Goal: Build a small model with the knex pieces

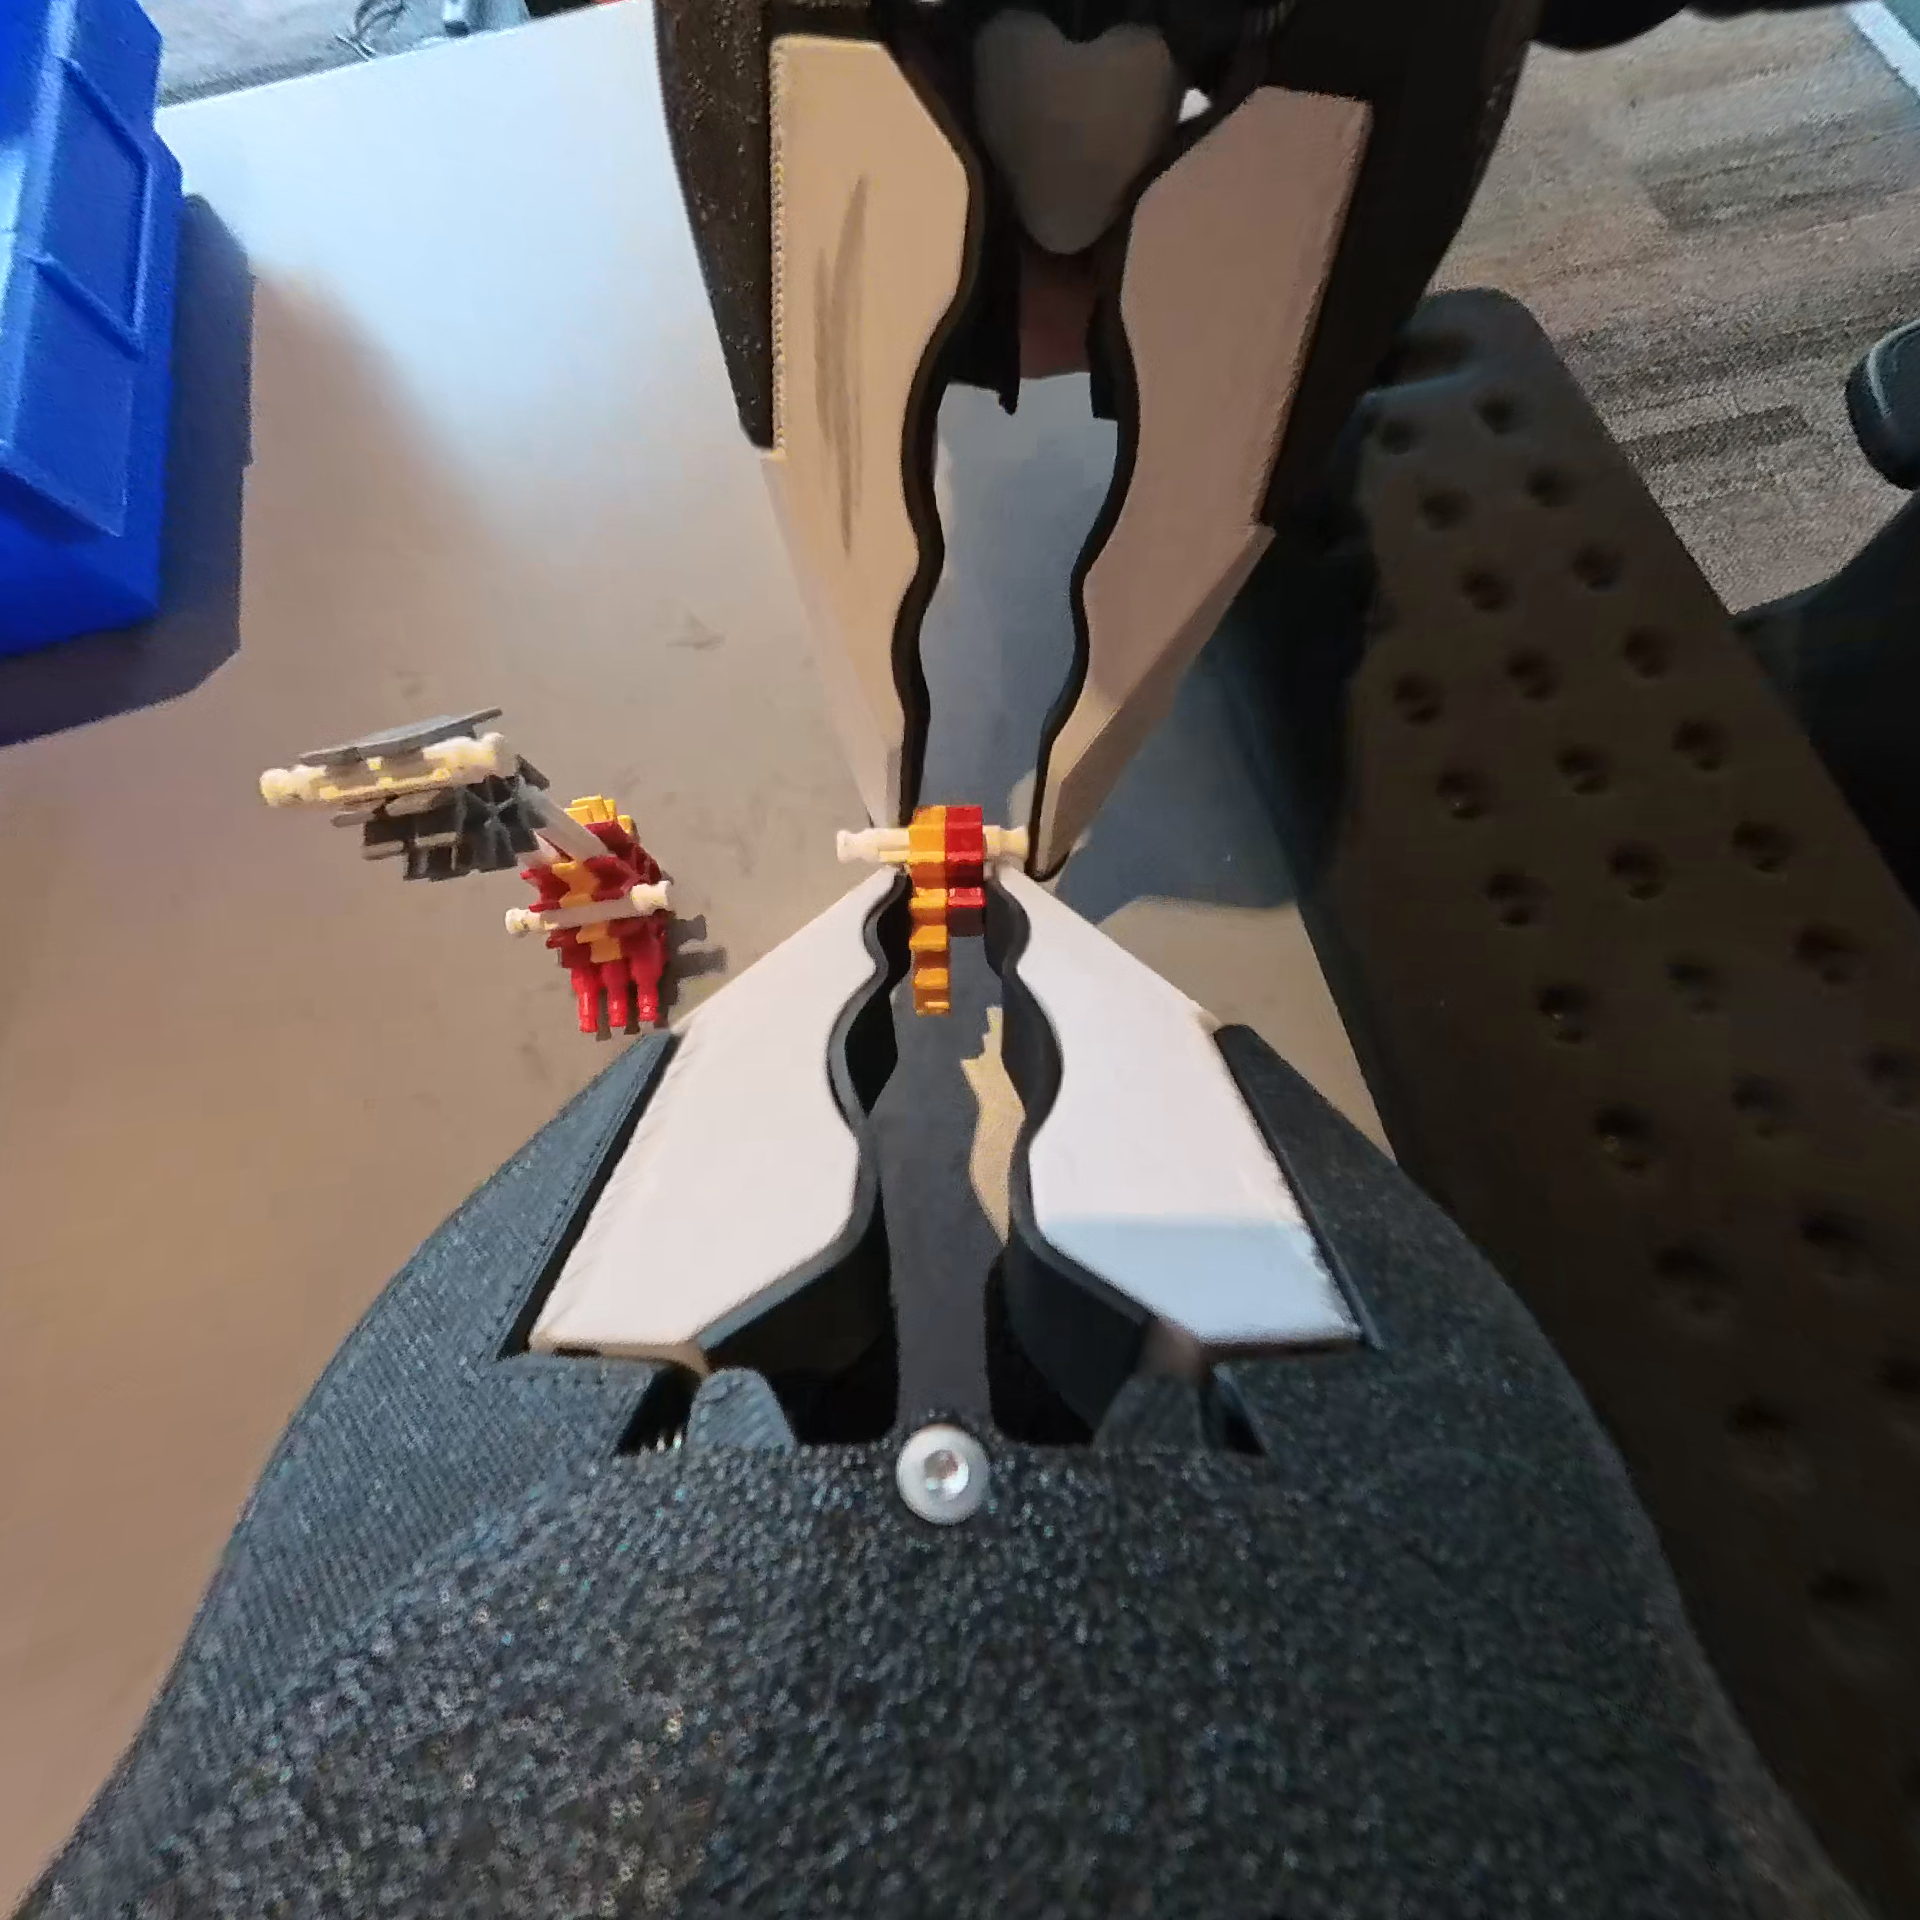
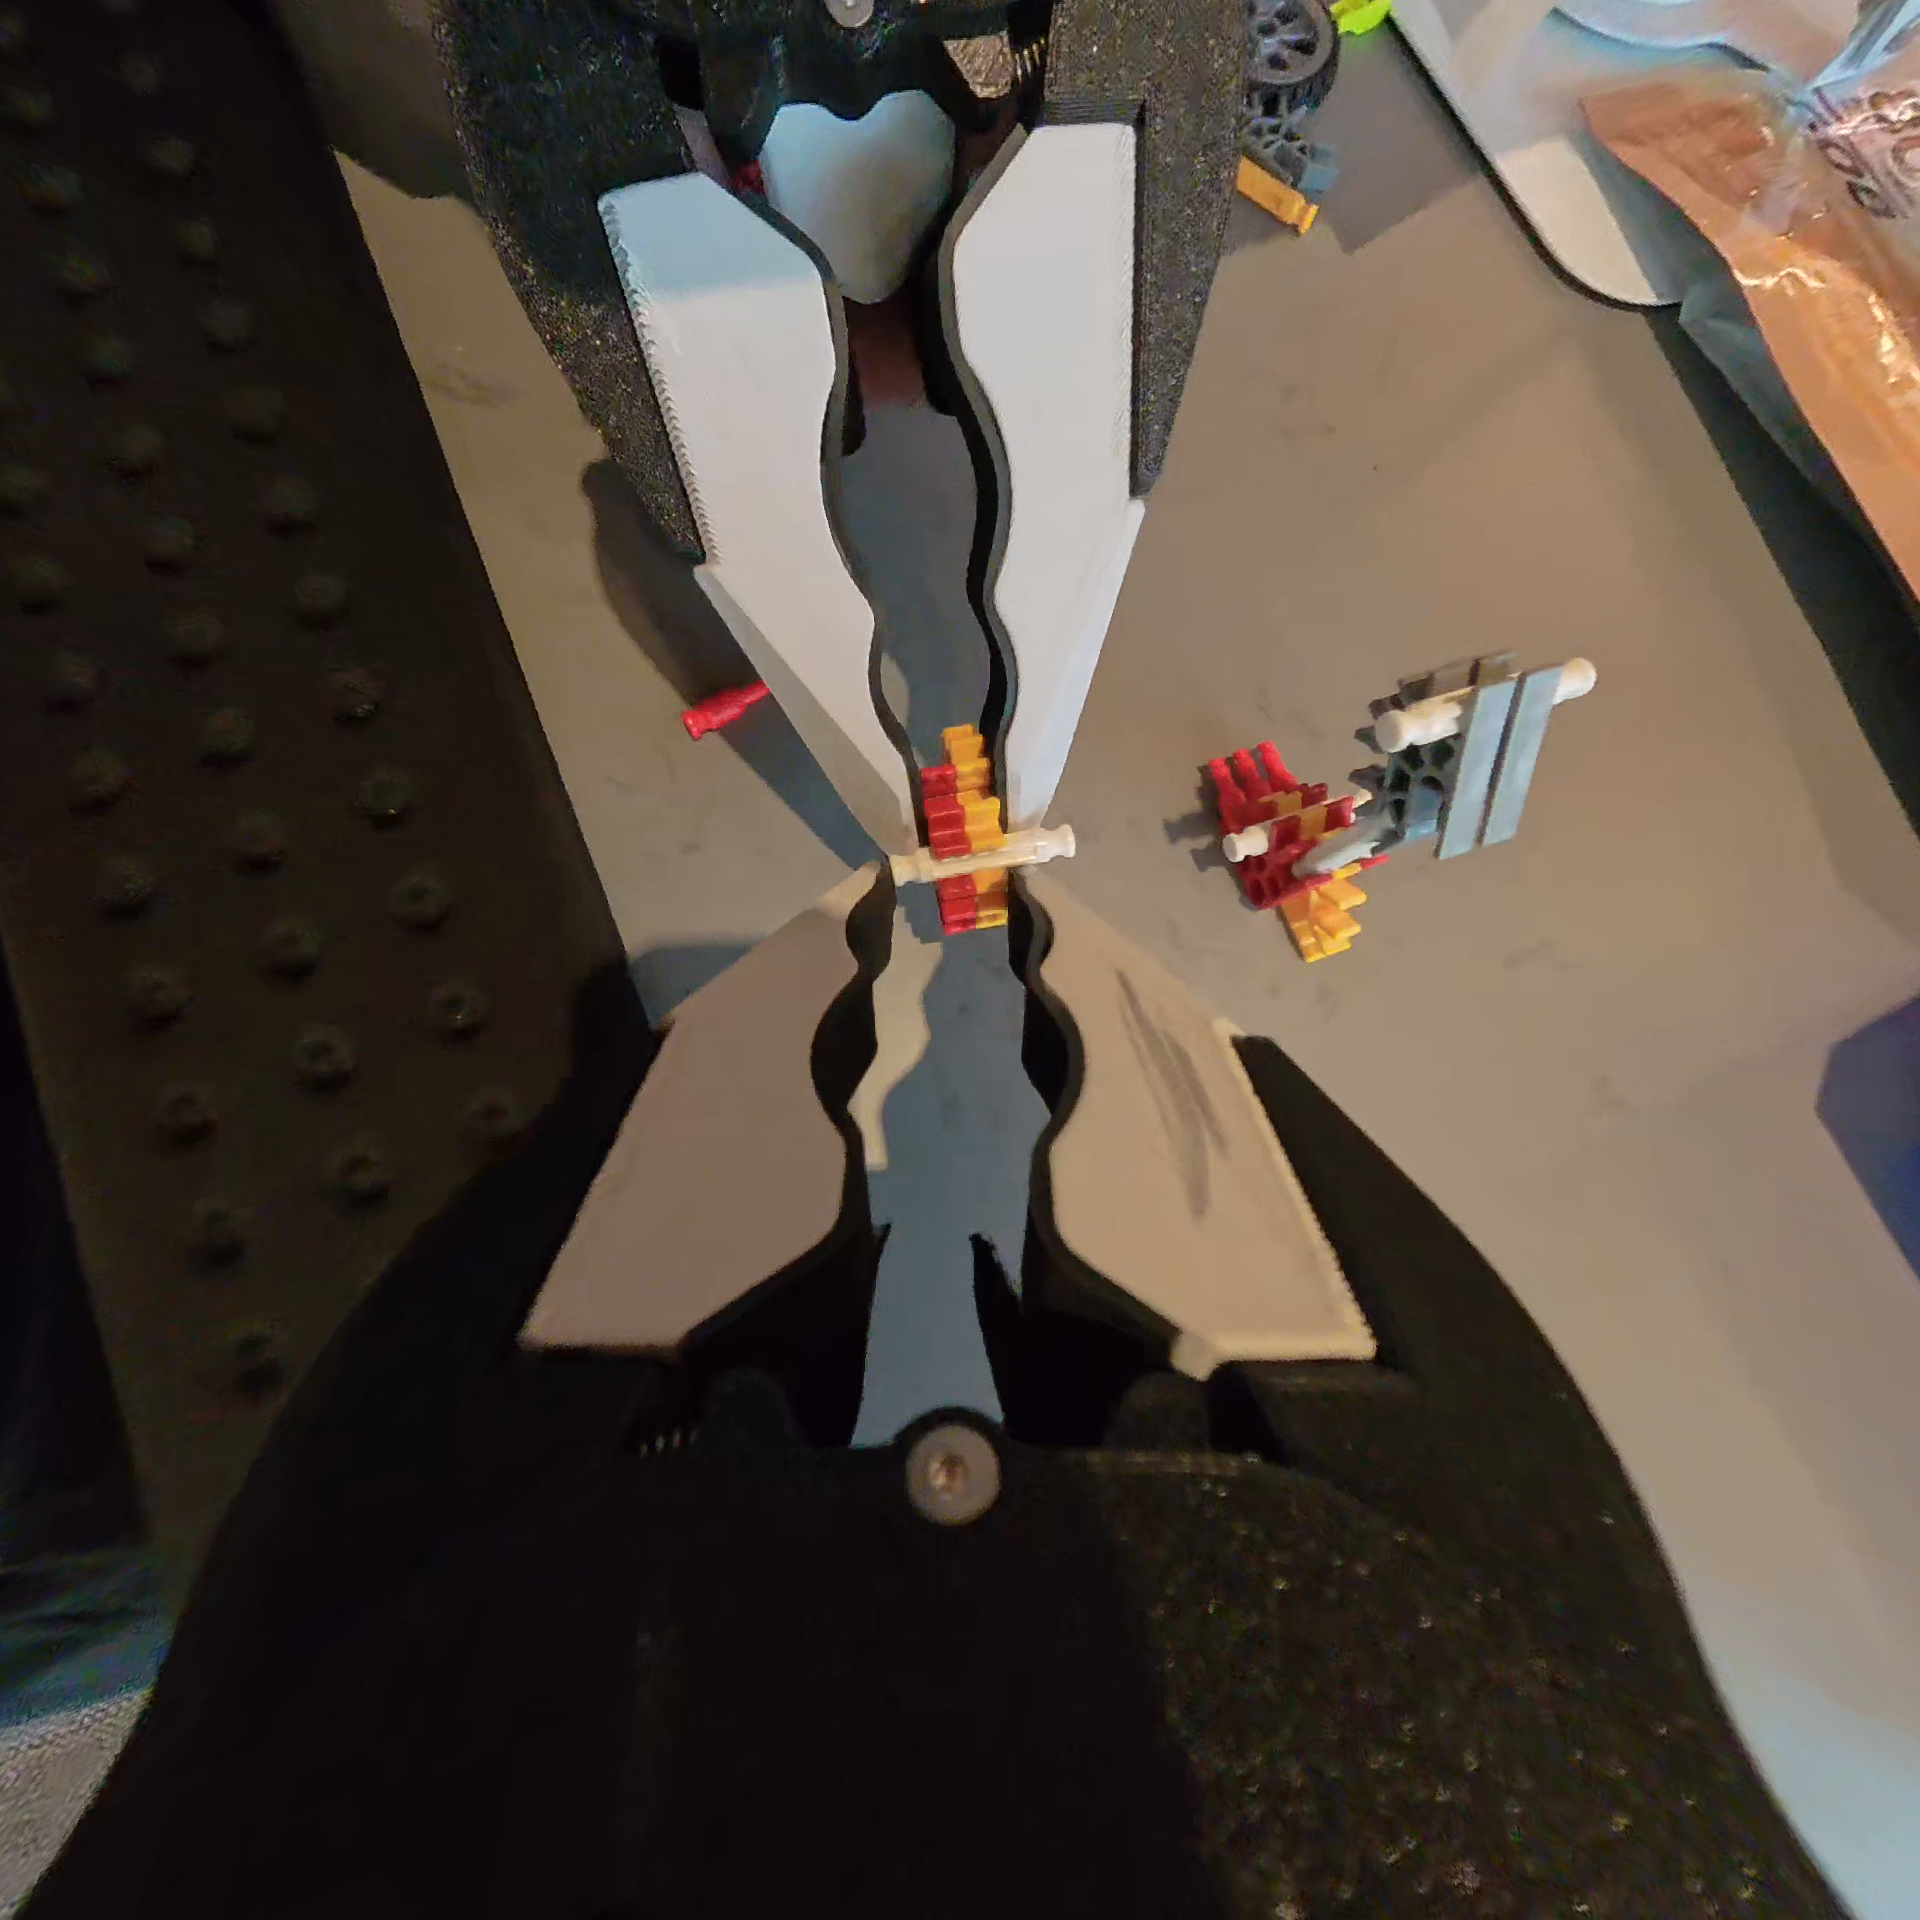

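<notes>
- Left wrist view: left gripper [image 1: 951, 894] is pinching the red-and-orange connector stack [image 1: 943, 902] w/ white rod [image 1: 932, 844] from one side – right gripper [image 1: 971, 831] is clamping opp. side, bracing it above the table [image 1: 520, 416].
- Bigger toy assembly [image 1: 499, 862] is lying nearby, apart.

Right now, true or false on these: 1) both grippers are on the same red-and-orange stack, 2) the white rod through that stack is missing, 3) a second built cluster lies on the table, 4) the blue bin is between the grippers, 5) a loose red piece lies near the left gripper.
1) True: the left gripper and right gripper both close on the red-and-orange stack.
2) False: the white rod runs through it.
3) True: the second cluster lies apart on the table.
4) False: the blue bin sits off at the table's edge.
5) True: the loose red piece.
</notes>
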`<state>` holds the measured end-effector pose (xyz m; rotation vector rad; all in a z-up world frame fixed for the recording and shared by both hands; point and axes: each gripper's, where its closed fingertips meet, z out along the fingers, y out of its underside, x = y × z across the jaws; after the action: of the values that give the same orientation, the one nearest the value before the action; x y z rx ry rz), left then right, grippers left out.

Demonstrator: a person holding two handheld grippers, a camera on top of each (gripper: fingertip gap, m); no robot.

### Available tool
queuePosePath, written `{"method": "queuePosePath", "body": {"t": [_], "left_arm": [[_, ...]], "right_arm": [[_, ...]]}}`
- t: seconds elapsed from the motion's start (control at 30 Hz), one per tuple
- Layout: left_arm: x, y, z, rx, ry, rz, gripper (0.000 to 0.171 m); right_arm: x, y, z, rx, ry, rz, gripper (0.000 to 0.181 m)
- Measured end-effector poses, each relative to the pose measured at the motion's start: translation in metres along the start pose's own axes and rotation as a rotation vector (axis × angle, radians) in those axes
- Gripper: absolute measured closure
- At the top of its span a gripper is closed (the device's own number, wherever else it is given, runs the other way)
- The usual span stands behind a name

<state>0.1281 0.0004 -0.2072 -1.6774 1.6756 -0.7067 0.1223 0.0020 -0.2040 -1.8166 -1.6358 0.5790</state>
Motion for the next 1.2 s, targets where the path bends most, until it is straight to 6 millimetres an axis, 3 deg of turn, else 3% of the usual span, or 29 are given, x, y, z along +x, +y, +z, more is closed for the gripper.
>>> {"method": "queuePosePath", "body": {"t": [0.23, 0.6, 0.83, 1.0, 1.2], "left_arm": [[-0.001, 0.014, -0.005, -0.079, -0.015, 0.026, 0.149], [-0.003, 0.024, -0.003, -0.105, -0.039, 0.064, 0.159], [-0.011, 0.028, -0.012, -0.133, -0.051, 0.061, 0.150], [-0.009, 0.029, -0.047, -0.182, -0.065, 0.066, 0.144], [-0.001, 0.058, -0.123, -0.276, -0.168, -0.004, 0.145]], "right_arm": [[0.001, 0.004, 0.003, 0.026, 0.000, 0.027, 0.161], [-0.004, 0.010, 0.013, -0.013, -0.004, 0.015, 0.159], [-0.002, 0.011, 0.011, -0.005, -0.013, 0.028, 0.159], [0.003, 0.009, 0.000, 0.027, -0.001, 0.044, 0.159], [0.008, 0.007, -0.010, 0.068, 0.024, 0.049, 0.159]]}}
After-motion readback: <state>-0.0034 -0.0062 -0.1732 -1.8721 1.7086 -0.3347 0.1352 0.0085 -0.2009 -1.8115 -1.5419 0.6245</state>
